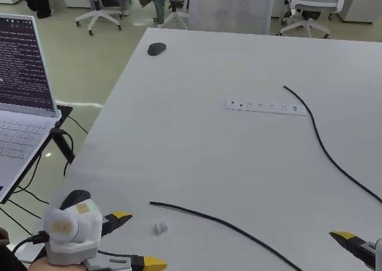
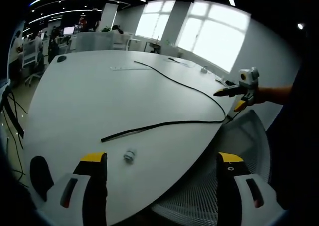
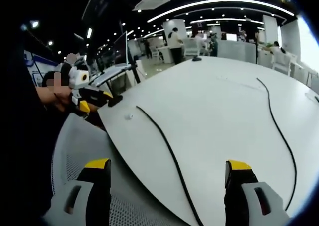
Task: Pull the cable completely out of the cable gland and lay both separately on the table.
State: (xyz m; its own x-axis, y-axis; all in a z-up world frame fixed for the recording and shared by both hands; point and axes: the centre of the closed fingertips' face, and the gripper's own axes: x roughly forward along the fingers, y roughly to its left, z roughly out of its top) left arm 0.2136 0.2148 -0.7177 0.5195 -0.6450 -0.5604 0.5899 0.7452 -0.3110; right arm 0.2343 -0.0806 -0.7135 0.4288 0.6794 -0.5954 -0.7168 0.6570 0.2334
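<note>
A long black cable (image 1: 227,224) lies loose on the white table (image 1: 197,151), one end near the front edge. The small white cable gland (image 1: 159,228) sits by itself on the table, a short way from that cable end and apart from it. My left gripper (image 1: 138,238) hovers at the table's front left corner, open, with nothing between its jaws. In the left gripper view the gland (image 2: 129,155) lies just ahead of the left gripper (image 2: 161,159), beside the cable (image 2: 164,126). My right gripper (image 3: 168,165) is open and empty, off the table's front edge; the gland (image 3: 129,117) and cable (image 3: 167,146) lie ahead of it.
An open laptop (image 1: 18,104) stands on a stand at the left. A black mouse (image 1: 156,49) and a white power strip (image 1: 265,107) lie farther back on the table. A mesh chair seat (image 3: 99,151) is below the front edge. Office chairs (image 1: 98,2) stand behind.
</note>
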